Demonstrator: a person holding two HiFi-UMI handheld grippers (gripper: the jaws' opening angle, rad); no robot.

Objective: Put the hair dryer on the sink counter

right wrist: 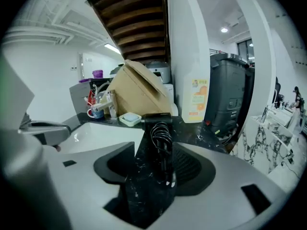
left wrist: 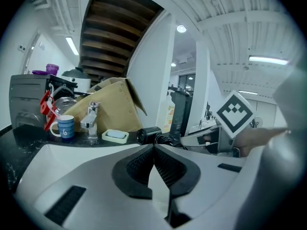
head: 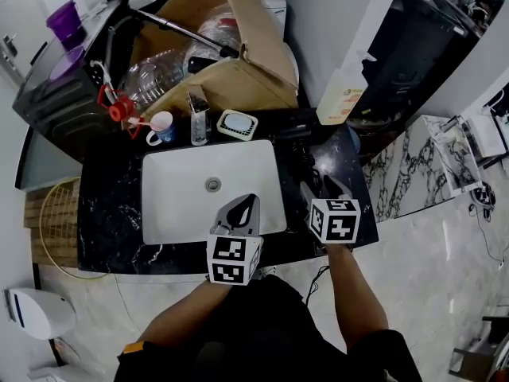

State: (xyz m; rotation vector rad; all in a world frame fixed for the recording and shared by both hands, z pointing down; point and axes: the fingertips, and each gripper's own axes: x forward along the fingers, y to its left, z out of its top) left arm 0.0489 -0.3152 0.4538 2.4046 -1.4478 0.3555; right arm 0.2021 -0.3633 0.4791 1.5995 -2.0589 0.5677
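The black hair dryer [head: 305, 138] lies on the black marble sink counter [head: 111, 213], right of the white basin [head: 179, 209], with its cord coiled along it. In the right gripper view the hair dryer [right wrist: 157, 121] rests just ahead of my right gripper [right wrist: 156, 148], whose jaws stand wide apart and press on nothing. From the head view my right gripper [head: 324, 188] hovers at the counter's front right. My left gripper [head: 248, 204] hangs over the basin's front edge. Its pads meet with nothing between them in the left gripper view [left wrist: 153, 148], where the hair dryer [left wrist: 149, 134] shows beyond.
Behind the basin stand a faucet [head: 197, 122], a blue-and-white mug [head: 161, 127] and a soap dish [head: 237, 124]. A cardboard box [head: 238, 70] with plastic bottles fills the back. A white bottle [head: 342, 94] stands back right, a woven basket [head: 60, 221] on the floor left.
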